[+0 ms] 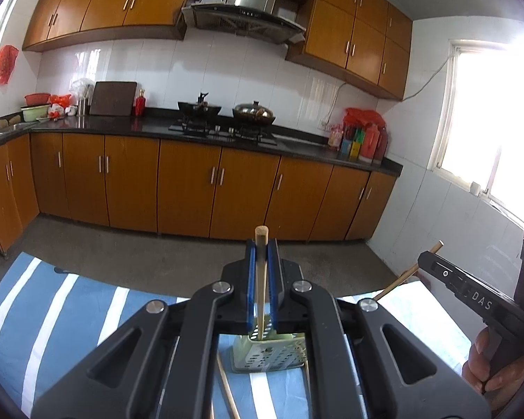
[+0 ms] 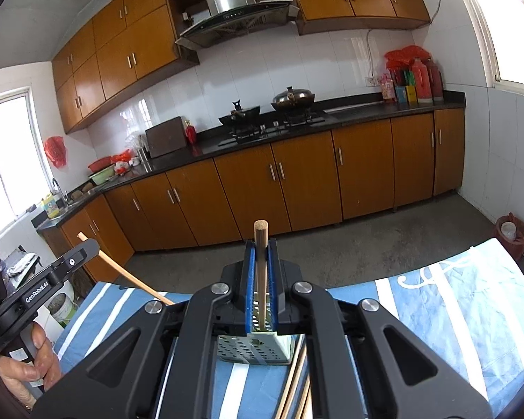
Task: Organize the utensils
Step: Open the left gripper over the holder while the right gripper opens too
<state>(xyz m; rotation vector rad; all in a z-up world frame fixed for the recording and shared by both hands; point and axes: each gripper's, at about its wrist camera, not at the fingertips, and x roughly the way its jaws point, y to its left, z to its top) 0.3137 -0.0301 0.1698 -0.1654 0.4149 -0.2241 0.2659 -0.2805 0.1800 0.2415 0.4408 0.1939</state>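
Note:
My left gripper [image 1: 261,244] is shut on a wooden chopstick [image 1: 261,279] that stands upright between its blue pads; its lower end reaches into a pale green perforated utensil holder [image 1: 269,354] on the table. My right gripper [image 2: 261,244] is shut on another wooden chopstick [image 2: 261,272], also upright, with its lower end in the same holder [image 2: 251,349]. Each gripper shows at the edge of the other's view, the right one [image 1: 471,293] and the left one [image 2: 49,279], each with its chopstick sticking out. More chopsticks [image 2: 297,384] lie on the cloth beside the holder.
The table has a blue and white striped cloth [image 1: 52,314]. Beyond it is bare floor, then orange kitchen cabinets [image 1: 192,181] with a stove and pans [image 1: 227,115]. A red lidded bin [image 2: 511,232] stands on the floor at the right.

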